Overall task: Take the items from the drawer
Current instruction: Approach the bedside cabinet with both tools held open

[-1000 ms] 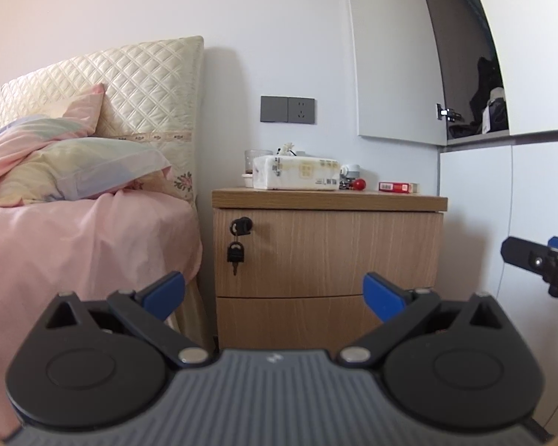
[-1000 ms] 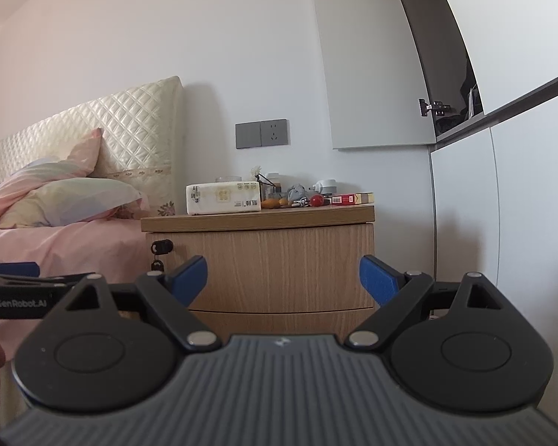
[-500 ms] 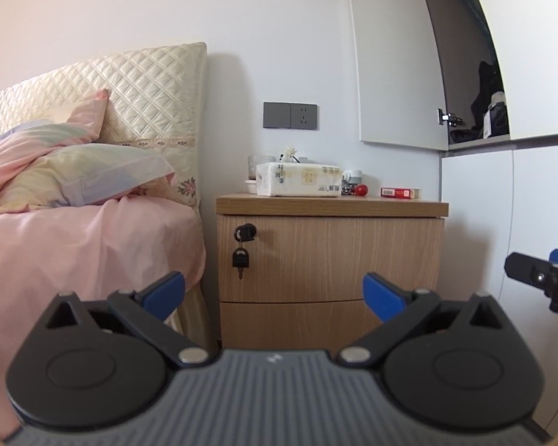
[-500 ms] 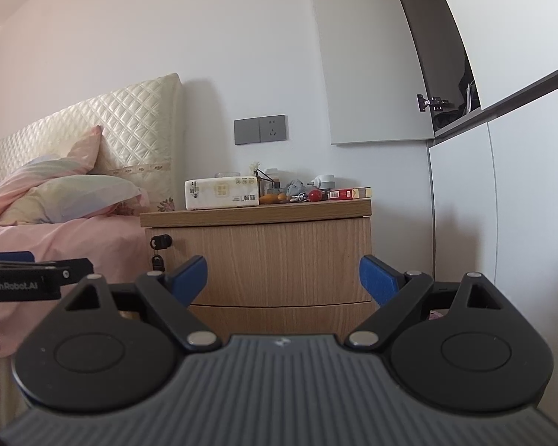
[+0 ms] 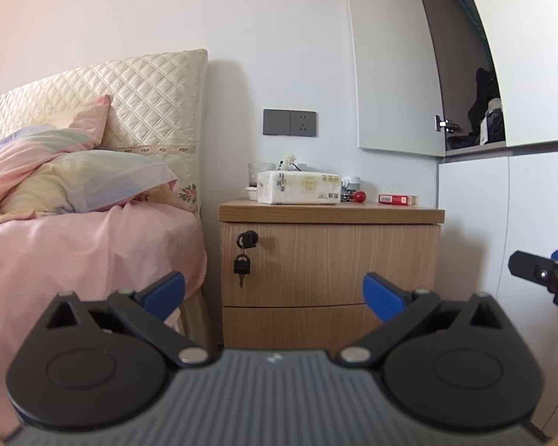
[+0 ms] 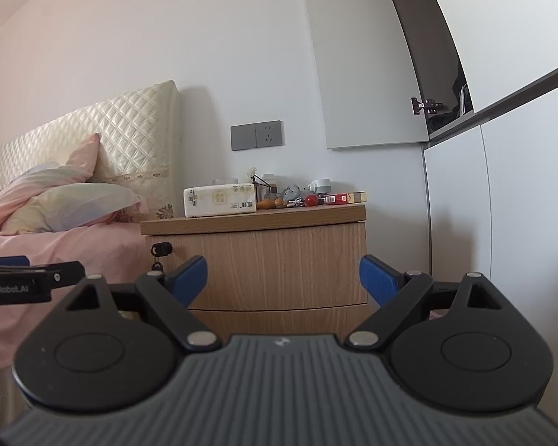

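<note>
Both grippers, left (image 5: 273, 291) and right (image 6: 282, 275), gaping wide, gripping nothing; facing shut wooden drawer (image 5: 329, 264) with dangling key (image 5: 241, 264); contents hidden.

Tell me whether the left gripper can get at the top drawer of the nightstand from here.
Probably yes. The left gripper is open and empty, facing the top drawer, which is shut, with nothing between them. It is not touching the drawer yet. Only the key hangs at the drawer's left edge.

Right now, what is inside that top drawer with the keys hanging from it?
Nothing shows: the top drawer is shut, so its contents are hidden. Only keys hang from its lock.
</note>
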The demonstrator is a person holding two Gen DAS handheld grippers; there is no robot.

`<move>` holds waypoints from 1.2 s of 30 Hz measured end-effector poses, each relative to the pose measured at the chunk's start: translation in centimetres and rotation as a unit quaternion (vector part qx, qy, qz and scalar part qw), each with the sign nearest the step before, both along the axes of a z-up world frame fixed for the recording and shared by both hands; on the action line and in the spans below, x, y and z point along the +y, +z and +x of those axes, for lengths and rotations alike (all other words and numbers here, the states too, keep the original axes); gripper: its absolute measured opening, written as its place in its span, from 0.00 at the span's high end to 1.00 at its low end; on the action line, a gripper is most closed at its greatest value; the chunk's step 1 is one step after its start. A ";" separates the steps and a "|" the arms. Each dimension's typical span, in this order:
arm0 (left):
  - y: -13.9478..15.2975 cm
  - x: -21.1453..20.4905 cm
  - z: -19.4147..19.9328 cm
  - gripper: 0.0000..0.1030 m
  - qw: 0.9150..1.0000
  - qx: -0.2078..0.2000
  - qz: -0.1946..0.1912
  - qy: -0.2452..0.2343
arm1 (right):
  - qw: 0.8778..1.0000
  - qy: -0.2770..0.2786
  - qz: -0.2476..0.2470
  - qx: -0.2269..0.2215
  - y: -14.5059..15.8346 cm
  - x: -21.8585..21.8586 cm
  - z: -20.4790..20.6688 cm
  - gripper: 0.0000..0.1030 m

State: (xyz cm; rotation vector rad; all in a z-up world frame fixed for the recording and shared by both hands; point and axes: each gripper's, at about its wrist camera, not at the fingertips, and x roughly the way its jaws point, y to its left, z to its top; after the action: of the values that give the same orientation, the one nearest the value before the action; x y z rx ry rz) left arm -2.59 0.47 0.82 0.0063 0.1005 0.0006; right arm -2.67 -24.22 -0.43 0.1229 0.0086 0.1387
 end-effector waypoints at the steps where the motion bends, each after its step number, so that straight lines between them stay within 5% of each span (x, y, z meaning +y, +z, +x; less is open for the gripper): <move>1: 0.0 0.0 -0.2 0.00 1.000 0.001 0.000 0.000 | 1.000 -0.001 0.000 0.000 0.1 -0.1 -0.2 0.12; 36: 3.2 -0.8 -7.2 0.00 1.000 -0.004 0.018 -0.008 | 1.000 0.025 0.015 -0.008 3.4 -1.7 -5.8 0.12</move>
State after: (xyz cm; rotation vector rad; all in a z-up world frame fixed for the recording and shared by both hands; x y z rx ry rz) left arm -9.82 -0.33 4.04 0.0429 0.0921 -0.0131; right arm -8.49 -25.96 3.00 0.1514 -0.0058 0.1907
